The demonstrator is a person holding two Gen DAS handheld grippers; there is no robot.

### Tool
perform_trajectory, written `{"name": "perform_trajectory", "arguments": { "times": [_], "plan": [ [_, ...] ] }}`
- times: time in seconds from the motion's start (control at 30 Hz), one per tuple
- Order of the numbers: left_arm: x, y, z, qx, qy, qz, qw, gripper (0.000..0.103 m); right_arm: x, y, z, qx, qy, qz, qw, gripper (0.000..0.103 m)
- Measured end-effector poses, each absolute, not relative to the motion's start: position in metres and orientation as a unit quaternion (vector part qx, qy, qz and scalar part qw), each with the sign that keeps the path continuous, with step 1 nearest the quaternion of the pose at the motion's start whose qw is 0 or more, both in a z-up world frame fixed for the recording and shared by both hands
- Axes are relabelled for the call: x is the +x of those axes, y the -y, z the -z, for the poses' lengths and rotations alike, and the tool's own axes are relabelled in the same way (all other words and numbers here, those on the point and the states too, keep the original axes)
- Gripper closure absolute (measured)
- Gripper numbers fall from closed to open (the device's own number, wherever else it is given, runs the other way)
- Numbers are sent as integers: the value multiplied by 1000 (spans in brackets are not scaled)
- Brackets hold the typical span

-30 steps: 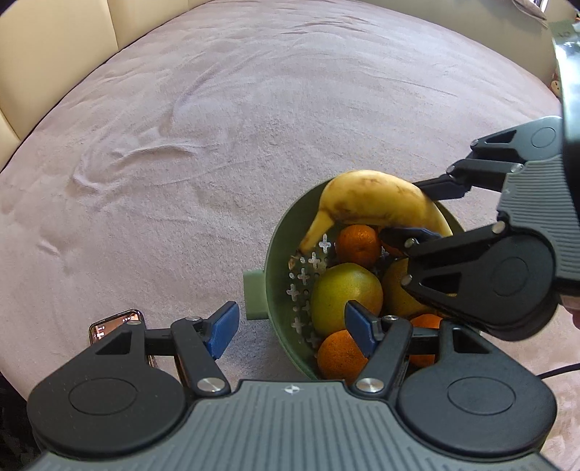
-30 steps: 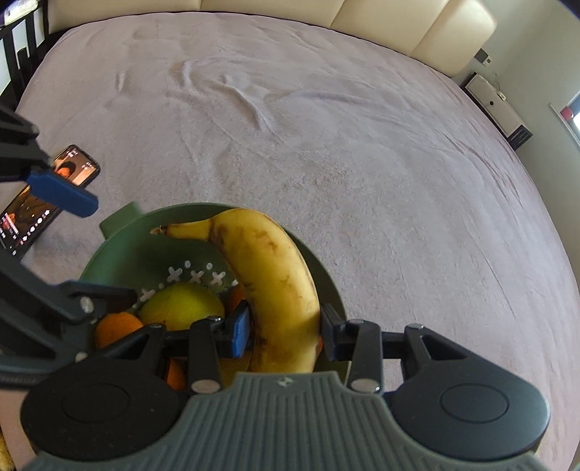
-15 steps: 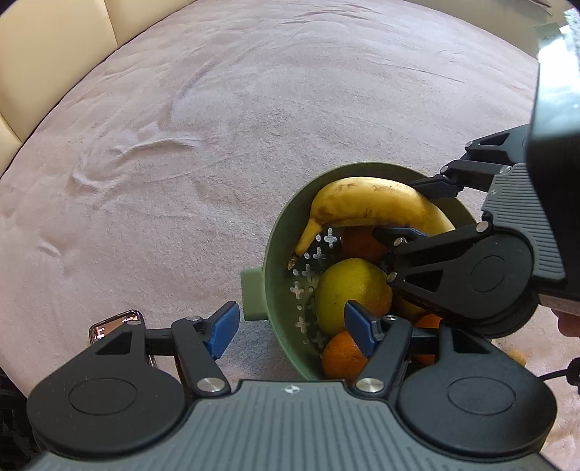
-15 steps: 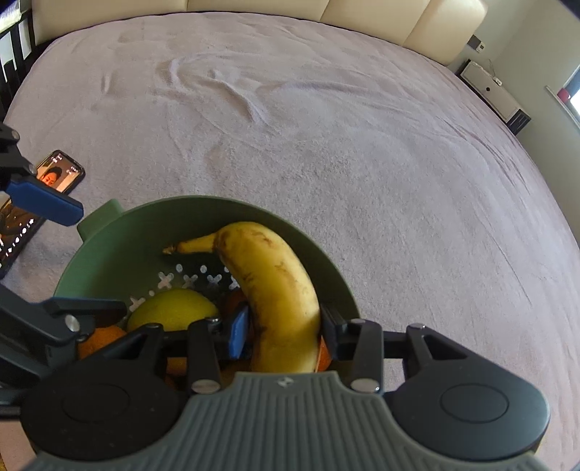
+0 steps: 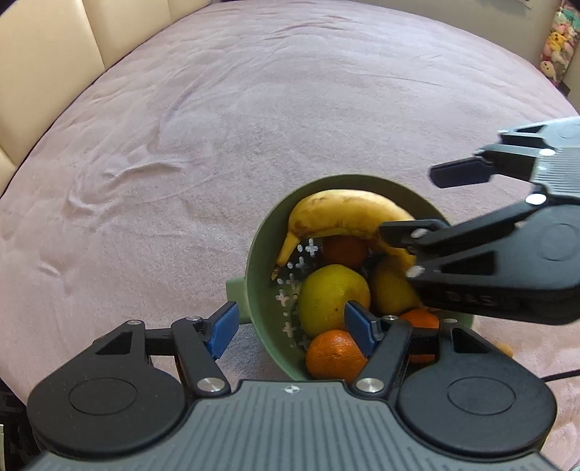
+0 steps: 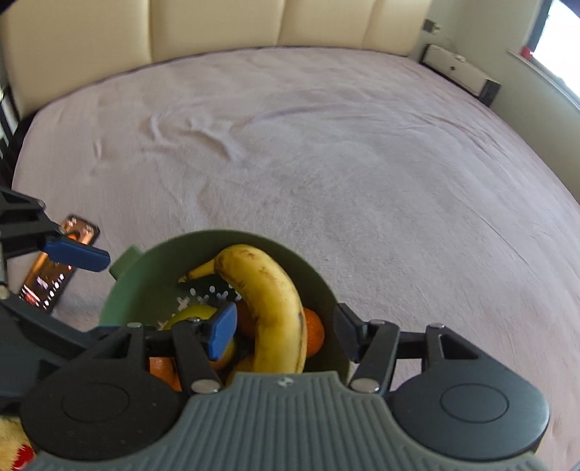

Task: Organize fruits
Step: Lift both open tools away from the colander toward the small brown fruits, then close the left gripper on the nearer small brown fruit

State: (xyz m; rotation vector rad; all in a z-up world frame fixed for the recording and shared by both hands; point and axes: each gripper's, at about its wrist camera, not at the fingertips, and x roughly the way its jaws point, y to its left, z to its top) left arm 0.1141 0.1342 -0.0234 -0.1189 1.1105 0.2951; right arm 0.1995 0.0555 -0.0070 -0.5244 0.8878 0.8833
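Observation:
A green colander bowl (image 5: 258, 239) sits on the pink bedcover, holding a spotted banana (image 5: 344, 213), a yellow-green fruit (image 5: 326, 297) and several oranges (image 5: 333, 357). My right gripper (image 6: 286, 335) hovers over the bowl (image 6: 145, 275). Its jaws are opening, and the banana (image 6: 270, 293) lies between them, touched by neither pad and resting on the other fruit. My left gripper (image 5: 291, 326) stands open over the bowl's near left rim, one finger outside by the handle and one above the fruit. In the left wrist view the right gripper (image 5: 431, 201) reaches in from the right.
A phone (image 6: 54, 268) with its screen lit lies on the cover left of the bowl. A cream padded headboard (image 6: 217, 25) borders the far side. A white unit (image 6: 460, 72) stands at the far right wall, and plush toys (image 5: 554, 47) sit in a corner.
The right gripper's jaws have spread and let go of the banana, which now lies lower in the bowl. The right gripper has risen a little and rolled. The left gripper has stayed put.

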Motion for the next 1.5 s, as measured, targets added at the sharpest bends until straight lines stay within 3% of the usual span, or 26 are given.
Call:
{"name": "perform_trajectory", "arguments": {
  "times": [0.23,0.47,1.0,1.5],
  "plan": [
    [109,-125,12,-48,-503,-124,854,25,180,-13,-15,-202,-402,-359,818,36],
    [104,-101,2,-44,-471,-81,877,25,157,45,-20,-138,-413,-286,853,36],
    [93,-15,15,-12,-438,64,897,25,100,138,13,-91,-462,-155,868,36],
    [72,26,55,1,-428,110,897,27,106,181,58,-33,-507,-61,859,35]
  ]
}}
